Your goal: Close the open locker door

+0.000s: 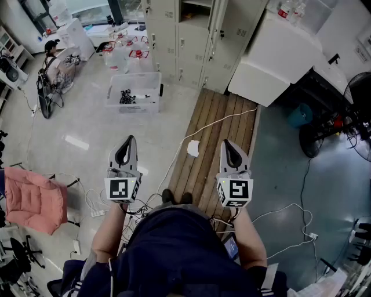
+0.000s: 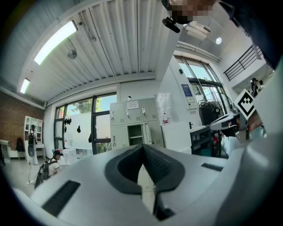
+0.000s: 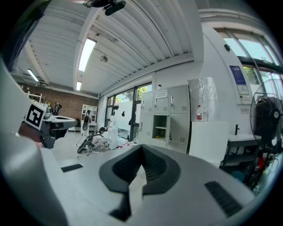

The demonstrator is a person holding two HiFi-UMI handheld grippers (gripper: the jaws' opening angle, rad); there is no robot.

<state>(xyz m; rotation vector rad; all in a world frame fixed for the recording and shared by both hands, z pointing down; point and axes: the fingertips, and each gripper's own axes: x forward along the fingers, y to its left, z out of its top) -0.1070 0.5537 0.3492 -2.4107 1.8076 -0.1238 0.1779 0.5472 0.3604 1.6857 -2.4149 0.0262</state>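
The grey locker bank (image 1: 174, 40) stands far ahead across the floor. One middle compartment (image 1: 195, 7) is open, with shelves showing inside; it also appears as the compartment (image 3: 160, 127) and the compartment (image 2: 135, 132). Its door (image 1: 235, 40) swings out to the right of the opening. My left gripper (image 1: 128, 141) and right gripper (image 1: 227, 143) are held low in front of the person's body, both pointing toward the lockers and well short of them. Each is shut with nothing between its fingers: the left gripper (image 2: 142, 148), the right gripper (image 3: 141, 148).
A clear plastic bin (image 1: 134, 93) and water jugs (image 1: 124, 55) sit on the floor left of the lockers. A big white cabinet (image 1: 278, 52) stands to their right. A wooden floor strip (image 1: 217, 133) with a white cable and a paper scrap (image 1: 193, 148) leads ahead. A pink chair (image 1: 32, 200) is at left.
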